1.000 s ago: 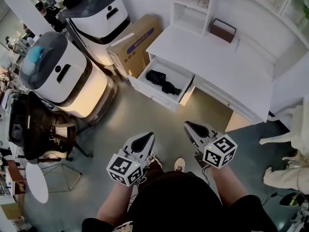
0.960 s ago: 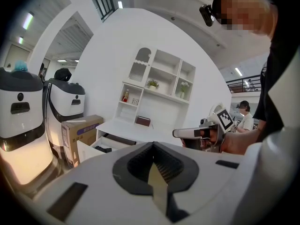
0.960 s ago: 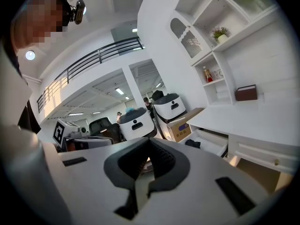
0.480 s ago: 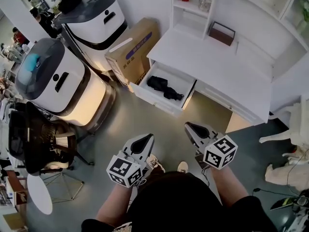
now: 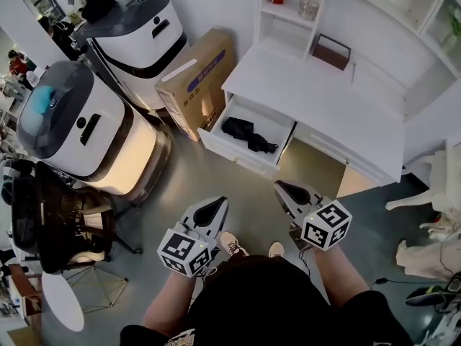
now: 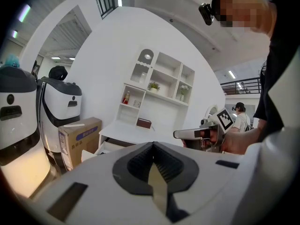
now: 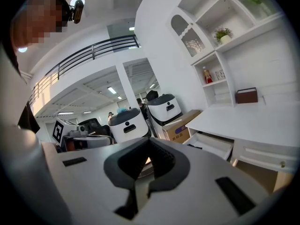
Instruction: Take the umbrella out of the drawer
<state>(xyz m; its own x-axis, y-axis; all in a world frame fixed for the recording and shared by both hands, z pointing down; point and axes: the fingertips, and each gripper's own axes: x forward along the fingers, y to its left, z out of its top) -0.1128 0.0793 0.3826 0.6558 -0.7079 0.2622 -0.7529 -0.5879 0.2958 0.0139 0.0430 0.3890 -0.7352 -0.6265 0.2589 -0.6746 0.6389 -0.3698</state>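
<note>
You are holding the left gripper (image 5: 213, 207) and right gripper (image 5: 284, 191) with jaws closed on nothing. The umbrella (image 5: 245, 133) is lying in the open drawer (image 5: 232, 148), well ahead of both jaw tips. Reaching, gripping and lifting out are seemingly all remaining.

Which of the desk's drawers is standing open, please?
The left drawer, pulled out with the black umbrella inside; the drawer to its right is shut flush.

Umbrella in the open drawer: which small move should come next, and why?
Probably step closer and carry the right gripper toward the umbrella, opening its jaws: the drawer is open, yet this gripper and the left gripper are shut, empty, far from it.
</note>
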